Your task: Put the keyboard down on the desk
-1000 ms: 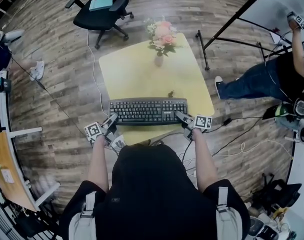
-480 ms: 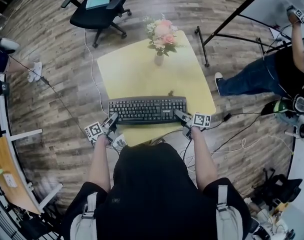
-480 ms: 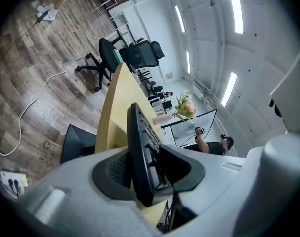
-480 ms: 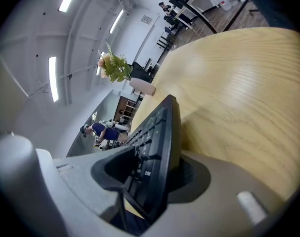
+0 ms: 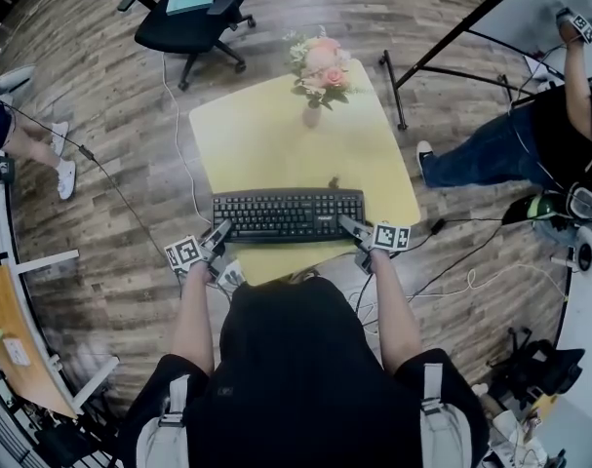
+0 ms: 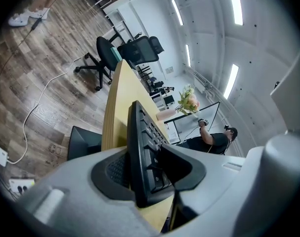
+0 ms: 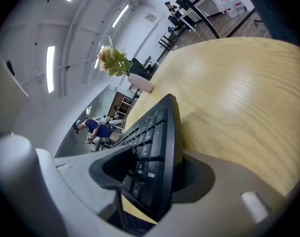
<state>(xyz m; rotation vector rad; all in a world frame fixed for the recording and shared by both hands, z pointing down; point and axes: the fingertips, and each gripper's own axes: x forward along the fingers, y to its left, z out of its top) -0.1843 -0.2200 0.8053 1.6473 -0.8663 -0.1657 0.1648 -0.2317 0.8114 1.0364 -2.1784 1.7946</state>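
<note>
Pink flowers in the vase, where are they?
Head view: the pink flowers in their pale vase stand at the yellow desk's far side, beyond the black keyboard.

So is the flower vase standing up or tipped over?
Standing up. The vase sits on its base near the desk's far edge, with the flowers poking up out of it.

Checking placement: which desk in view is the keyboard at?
The pale yellow desk with the flower vase; the keyboard spans its near edge. Not the orange-topped desk far left.
</note>
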